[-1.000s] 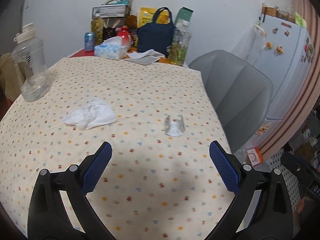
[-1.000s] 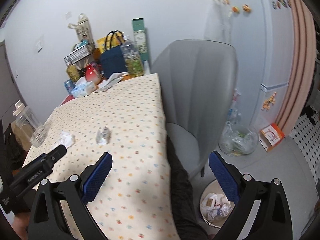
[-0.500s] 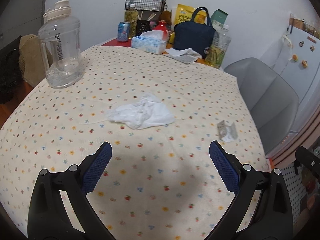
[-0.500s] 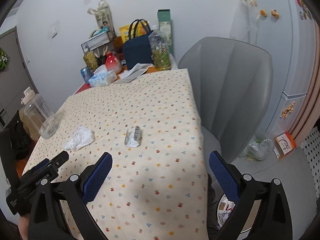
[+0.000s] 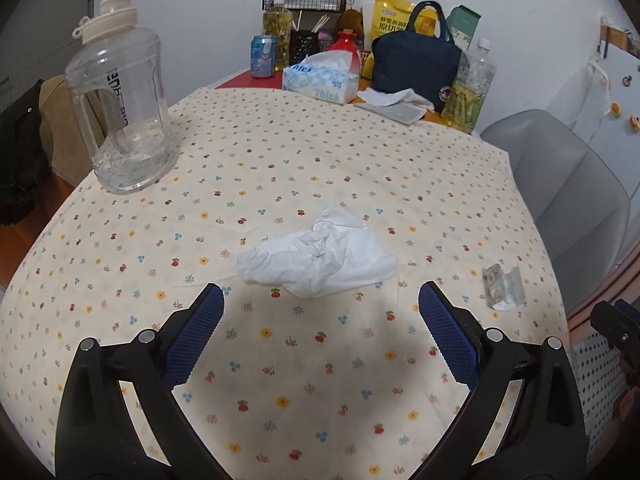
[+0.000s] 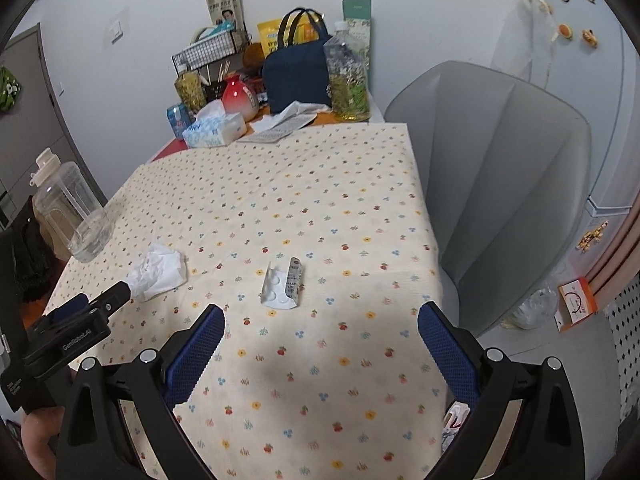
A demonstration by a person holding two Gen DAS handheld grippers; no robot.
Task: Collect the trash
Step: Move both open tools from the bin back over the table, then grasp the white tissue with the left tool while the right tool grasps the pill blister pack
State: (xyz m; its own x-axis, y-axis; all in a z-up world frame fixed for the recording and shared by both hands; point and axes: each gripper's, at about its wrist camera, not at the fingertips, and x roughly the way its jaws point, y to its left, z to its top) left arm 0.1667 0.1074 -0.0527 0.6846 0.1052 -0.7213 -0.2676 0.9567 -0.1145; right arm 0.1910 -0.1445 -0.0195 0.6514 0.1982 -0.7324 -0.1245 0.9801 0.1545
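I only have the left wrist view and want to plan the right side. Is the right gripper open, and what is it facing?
Observer: The right gripper is open and empty, aimed at the crumpled silver blister pack on the floral tablecloth.
Operator: Anything on the floor there?
Observer: A clear plastic bag lies beside the grey chair, near an orange-and-white box.
Operator: A bin?
Observer: Cannot tell; only something white and crumpled shows below the table edge.
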